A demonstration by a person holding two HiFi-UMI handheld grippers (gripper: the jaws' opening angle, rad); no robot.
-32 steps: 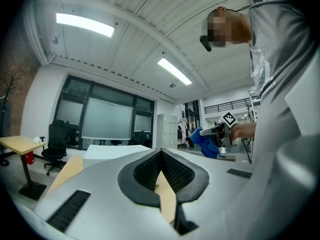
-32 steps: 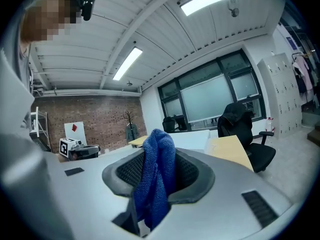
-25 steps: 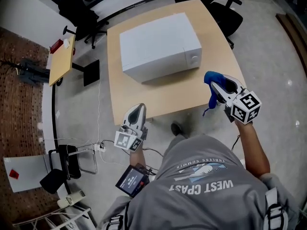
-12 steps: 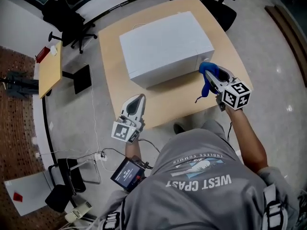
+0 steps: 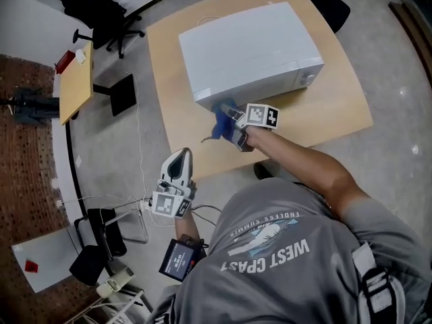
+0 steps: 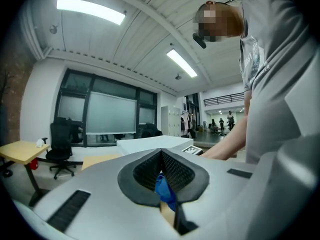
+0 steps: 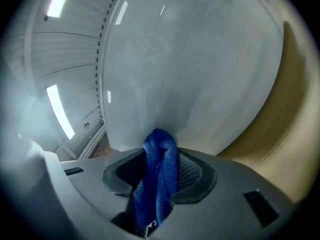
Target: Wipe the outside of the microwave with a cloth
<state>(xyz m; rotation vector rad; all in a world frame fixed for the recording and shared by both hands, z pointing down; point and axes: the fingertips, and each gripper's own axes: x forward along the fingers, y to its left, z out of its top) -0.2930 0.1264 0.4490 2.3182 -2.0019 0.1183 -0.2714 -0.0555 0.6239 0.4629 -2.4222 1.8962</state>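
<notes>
The right gripper [image 5: 233, 119], jaws clamped on a bunched cloth [image 5: 219, 121], holds the wad against the front of the microwave [image 5: 250, 46] near its left corner, apparently to wipe it, while the left gripper [image 5: 180, 156], closed and empty, hangs clear beyond the desk's [image 5: 337, 113] near edge.

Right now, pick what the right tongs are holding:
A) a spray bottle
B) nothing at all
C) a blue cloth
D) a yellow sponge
C: in the right gripper view the blue woven cloth sits pinched between the right tongs, bunched up close to the white box-shaped microwave.
</notes>
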